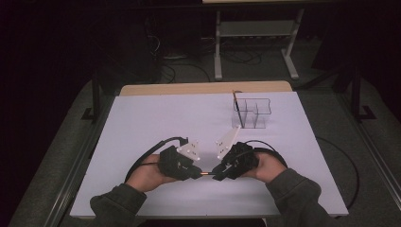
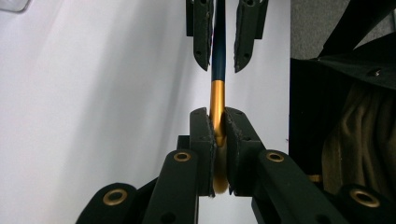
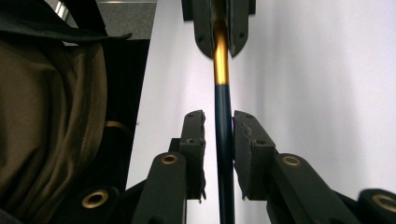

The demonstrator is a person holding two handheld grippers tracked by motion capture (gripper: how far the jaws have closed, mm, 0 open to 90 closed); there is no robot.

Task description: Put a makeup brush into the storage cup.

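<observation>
Both forearms, in olive-green sleeves, are brought in from the near edge of the table and angled toward each other. The black two-jaw left gripper (image 1: 197, 173) is held low in the left hand (image 1: 146, 177), pointed toward the right one, and its jaws are clamped together on a slim rod. The black two-jaw right gripper (image 1: 216, 174) is held in the right hand (image 1: 268, 166), tip to tip with the left, its jaws parted slightly, the pads clear of the rod between them.

Room dim and dark around the table (image 1: 142, 123), which glows pale under overhead light. High view soft, grainy. Both gripper views bright, white surface washed out; near jaws slightly blurred.
</observation>
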